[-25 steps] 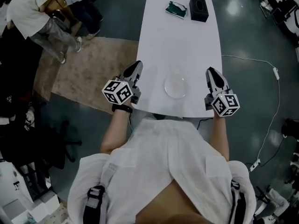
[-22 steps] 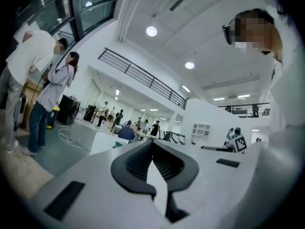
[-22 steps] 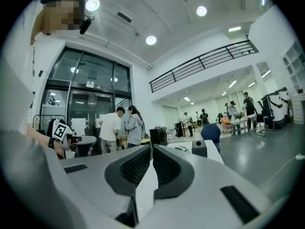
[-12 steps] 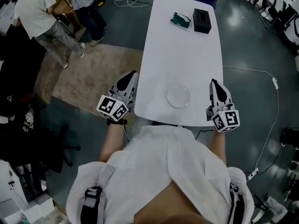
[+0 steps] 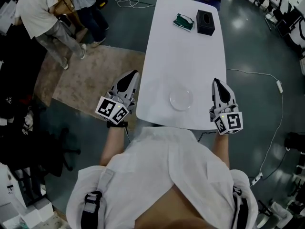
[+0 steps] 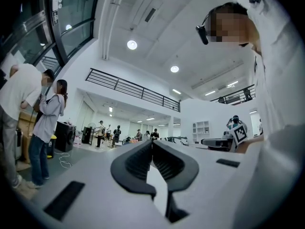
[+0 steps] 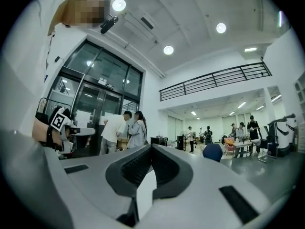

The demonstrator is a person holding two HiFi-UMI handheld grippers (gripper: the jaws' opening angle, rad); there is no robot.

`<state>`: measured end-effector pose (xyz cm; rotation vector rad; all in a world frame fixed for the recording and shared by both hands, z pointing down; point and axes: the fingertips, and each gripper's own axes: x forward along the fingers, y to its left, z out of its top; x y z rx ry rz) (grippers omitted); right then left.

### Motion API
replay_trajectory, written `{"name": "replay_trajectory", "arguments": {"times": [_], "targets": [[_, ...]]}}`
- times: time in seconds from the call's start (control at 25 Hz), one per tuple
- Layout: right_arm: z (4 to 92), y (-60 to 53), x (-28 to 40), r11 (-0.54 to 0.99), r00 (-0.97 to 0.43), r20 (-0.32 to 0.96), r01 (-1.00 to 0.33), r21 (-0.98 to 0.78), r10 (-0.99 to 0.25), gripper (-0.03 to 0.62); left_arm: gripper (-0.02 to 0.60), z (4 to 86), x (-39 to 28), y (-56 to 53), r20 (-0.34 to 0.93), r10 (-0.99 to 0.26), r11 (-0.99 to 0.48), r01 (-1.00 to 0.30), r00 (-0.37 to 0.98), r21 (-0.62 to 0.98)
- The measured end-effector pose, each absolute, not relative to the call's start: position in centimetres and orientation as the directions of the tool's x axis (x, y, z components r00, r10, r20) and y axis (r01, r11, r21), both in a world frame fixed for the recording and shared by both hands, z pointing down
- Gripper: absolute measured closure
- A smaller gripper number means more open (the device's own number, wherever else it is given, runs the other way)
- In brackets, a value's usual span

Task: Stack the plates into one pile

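Note:
A clear round glass plate (image 5: 181,99) lies near the front edge of the white table (image 5: 186,56); I cannot tell whether it is one plate or a pile. My left gripper (image 5: 132,75) hangs off the table's left edge, shut and empty, left of the plate. Over the table's right front corner my right gripper (image 5: 217,82) is shut with nothing in it, right of the plate. Both point away from me, about level. In the left gripper view the left gripper (image 6: 151,143) has its jaws together, and so does the right gripper (image 7: 151,148) in the right gripper view; neither view shows the plate.
At the table's far end lie a green object (image 5: 183,21) and a black tissue box (image 5: 205,22). A rug (image 5: 90,75) covers the floor to the left, where people (image 5: 43,18) stand. A white cable (image 5: 267,75) runs across the floor on the right.
Both grippers have lifted and drawn back a little toward me, each rolling slightly. The right gripper's jaws have closed. The plate has not moved.

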<state>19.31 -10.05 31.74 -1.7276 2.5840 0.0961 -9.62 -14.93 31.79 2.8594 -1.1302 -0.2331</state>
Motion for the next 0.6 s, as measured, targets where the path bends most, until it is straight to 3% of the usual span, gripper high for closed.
{"name": "replay_trajectory", "arguments": {"times": [0.6], "targets": [[29.6, -9.5, 18.7, 0.382, -0.391, -0.080, -0.918, 0.104, -0.917, 0.568, 0.569, 30.4, -10.2, -14.3, -0.161, -0.688, -0.725, -0.678, 0.708, 0.116]]}}
